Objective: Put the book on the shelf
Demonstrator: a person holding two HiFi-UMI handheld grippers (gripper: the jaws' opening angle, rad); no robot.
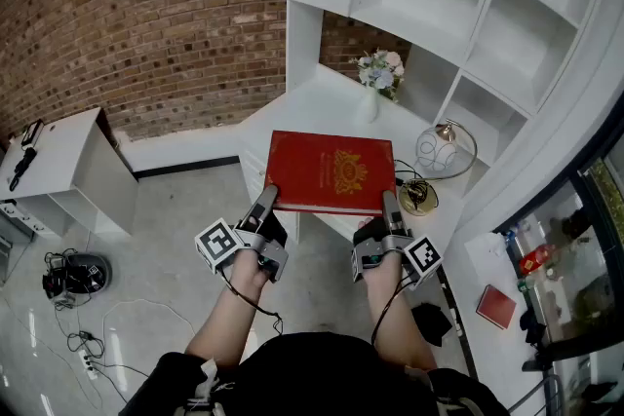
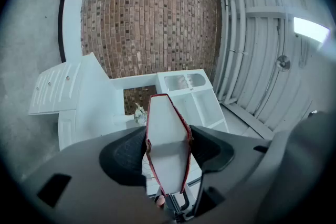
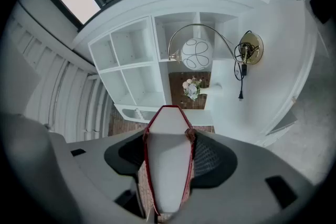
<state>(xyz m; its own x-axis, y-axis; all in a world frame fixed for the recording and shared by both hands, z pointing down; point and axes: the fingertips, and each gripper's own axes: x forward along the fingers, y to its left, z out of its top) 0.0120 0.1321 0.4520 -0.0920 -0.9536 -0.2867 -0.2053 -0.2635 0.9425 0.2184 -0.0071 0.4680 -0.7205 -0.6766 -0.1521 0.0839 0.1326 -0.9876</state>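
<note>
A large red book with a gold emblem on its cover is held flat above the white desk, in front of the white shelf unit. My left gripper is shut on the book's near left edge and my right gripper on its near right edge. In the left gripper view the book's white page edge stands between the dark pads, which press on both covers. The right gripper view shows the same: the book is clamped between the pads.
A vase of flowers and a wire-globe lamp with a brass base stand on the desk behind the book. A low white cabinet is at the left, cables and a black device lie on the floor. A small red book lies at the right.
</note>
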